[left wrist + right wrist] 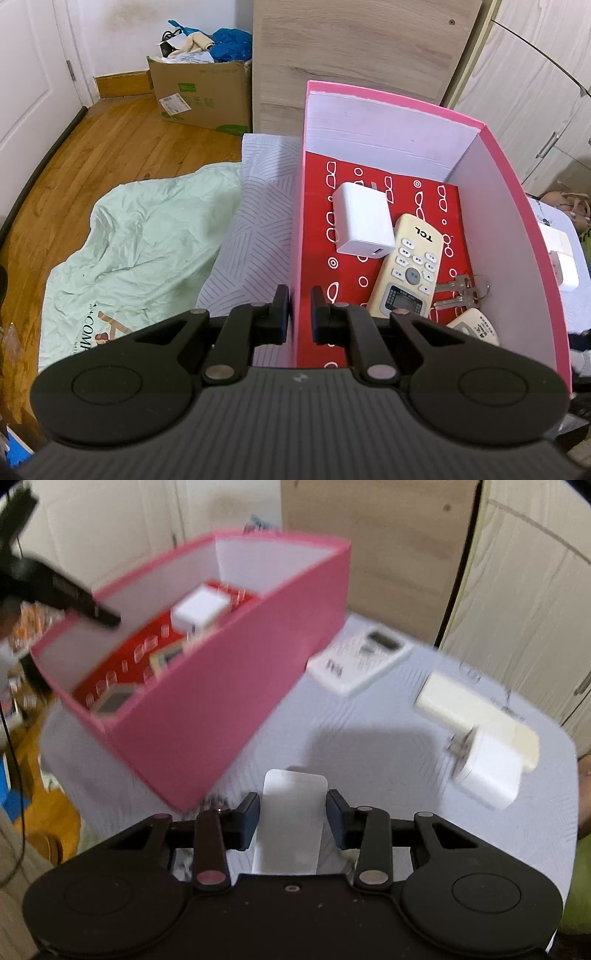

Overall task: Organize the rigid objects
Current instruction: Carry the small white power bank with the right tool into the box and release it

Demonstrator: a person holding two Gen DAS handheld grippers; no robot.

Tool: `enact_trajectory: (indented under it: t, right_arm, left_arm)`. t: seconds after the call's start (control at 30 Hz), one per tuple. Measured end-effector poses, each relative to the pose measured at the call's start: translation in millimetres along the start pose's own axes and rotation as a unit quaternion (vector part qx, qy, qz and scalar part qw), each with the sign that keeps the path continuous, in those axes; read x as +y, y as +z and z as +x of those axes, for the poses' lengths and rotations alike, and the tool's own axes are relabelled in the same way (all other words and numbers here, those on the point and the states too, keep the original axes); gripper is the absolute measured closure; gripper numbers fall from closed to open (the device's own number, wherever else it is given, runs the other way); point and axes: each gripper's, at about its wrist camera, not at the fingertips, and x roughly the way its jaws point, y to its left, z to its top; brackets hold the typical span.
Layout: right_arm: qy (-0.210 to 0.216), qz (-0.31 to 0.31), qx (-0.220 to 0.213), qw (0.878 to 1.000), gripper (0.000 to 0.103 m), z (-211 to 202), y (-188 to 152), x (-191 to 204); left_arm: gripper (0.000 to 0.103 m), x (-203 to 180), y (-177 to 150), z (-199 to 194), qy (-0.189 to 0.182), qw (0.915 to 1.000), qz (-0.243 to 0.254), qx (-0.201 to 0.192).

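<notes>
On the grey bedspread, beside the pink box, your right gripper has a flat white slab between its jaws.

Your left gripper is pinched shut on the pink box's near wall, and that hold is what steadies the box, so keep it planted. The right view is blurred, so check that both pads truly bite the slab's edges before you commit; it looks slick and could slide out. Carry it over the rim and aim for bare red floor. The white charger, the TCL remote and the keys already crowd the far and right side. Lower it in, don't drop it. Waiting outside on the spread: a second white charger, a cream block and a white device with a small screen.
</notes>
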Motion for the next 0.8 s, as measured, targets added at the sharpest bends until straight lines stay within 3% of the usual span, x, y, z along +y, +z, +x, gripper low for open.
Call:
enact_trajectory:
  t: [0.23,0.33,0.43,0.63,0.8]
  right_arm:
    - [-0.017,0.013,-0.097,0.995,0.059,-33,15,-5]
    - [-0.022,0.026,-0.15,0.988,0.059,-52,26,-5]
    - [0.002,0.037,-0.203,0.978,0.059,-71,40,-1]
    - [0.109,0.071,-0.222,0.966,0.059,-76,71,19]
    - [0.179,0.13,-0.161,0.962,0.059,-42,100,33]
  left_arm:
    - [0.094,1,0,0,0.0,1.0,0.0,0.0]
    - [0.094,1,0,0,0.001,1.0,-0.001,0.0]
    - [0.093,2,0,-1,0.001,1.0,0.001,0.0]
    - [0.093,4,0,-1,-0.006,1.0,-0.004,0.002]
    - [0.094,10,-2,-3,-0.02,0.9998,-0.005,0.004]
